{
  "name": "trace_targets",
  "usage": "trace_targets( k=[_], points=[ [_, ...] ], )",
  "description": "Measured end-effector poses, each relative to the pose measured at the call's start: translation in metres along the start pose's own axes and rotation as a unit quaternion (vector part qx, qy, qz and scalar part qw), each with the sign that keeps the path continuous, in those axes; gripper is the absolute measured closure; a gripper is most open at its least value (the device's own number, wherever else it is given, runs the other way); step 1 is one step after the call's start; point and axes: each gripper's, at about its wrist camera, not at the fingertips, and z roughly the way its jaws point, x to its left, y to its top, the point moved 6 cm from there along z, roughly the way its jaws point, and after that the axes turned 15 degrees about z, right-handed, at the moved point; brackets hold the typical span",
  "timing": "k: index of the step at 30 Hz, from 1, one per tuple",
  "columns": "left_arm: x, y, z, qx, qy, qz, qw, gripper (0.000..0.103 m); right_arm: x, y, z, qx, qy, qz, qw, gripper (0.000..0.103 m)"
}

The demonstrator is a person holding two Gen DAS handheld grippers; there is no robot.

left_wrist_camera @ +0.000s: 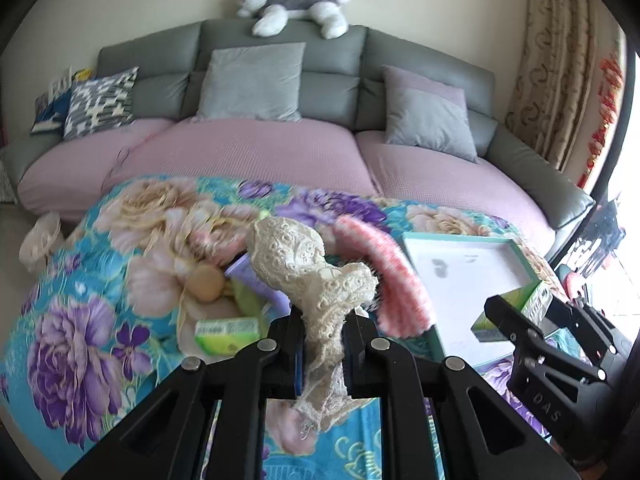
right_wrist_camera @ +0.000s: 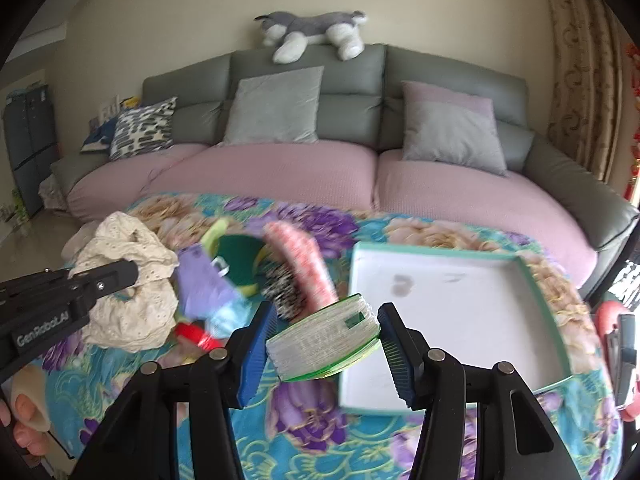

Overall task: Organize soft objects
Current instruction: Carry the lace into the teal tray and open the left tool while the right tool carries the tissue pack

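Note:
My left gripper (left_wrist_camera: 323,344) is shut on a cream lace cloth (left_wrist_camera: 308,264) and holds it above the floral blanket (left_wrist_camera: 80,320); the cloth also shows in the right wrist view (right_wrist_camera: 132,304) beside the left gripper (right_wrist_camera: 120,276). My right gripper (right_wrist_camera: 326,344) holds a green-and-white tissue pack (right_wrist_camera: 324,340) between its blue pads, near the left edge of the white tray (right_wrist_camera: 460,312). The pack's ends meet both pads. In the left wrist view the right gripper (left_wrist_camera: 532,312) sits at the tray's (left_wrist_camera: 460,264) right side. A pink striped sock (right_wrist_camera: 300,268) lies by the tray.
A pile of small items lies on the blanket: a purple cloth (right_wrist_camera: 200,284), a green item (right_wrist_camera: 236,264), a red tape roll (right_wrist_camera: 196,336), another tissue pack (left_wrist_camera: 226,334), a beige ball (left_wrist_camera: 206,284). A grey sofa (left_wrist_camera: 280,80) with cushions and a plush husky (left_wrist_camera: 292,8) stands behind.

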Motion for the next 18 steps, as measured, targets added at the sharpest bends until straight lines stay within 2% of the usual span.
trace_targets(
  k=[9,18],
  points=[
    [-0.070,0.053,0.022,-0.027,-0.041,0.084,0.9953,0.088,-0.073,0.034,0.014,-0.015,-0.065,0.066,0.996,0.048],
    [-0.131,0.071,0.068,-0.027,-0.086,0.127,0.9879,0.088,-0.144,0.034,0.037,-0.022,-0.116,0.122,0.986,0.048]
  ],
)
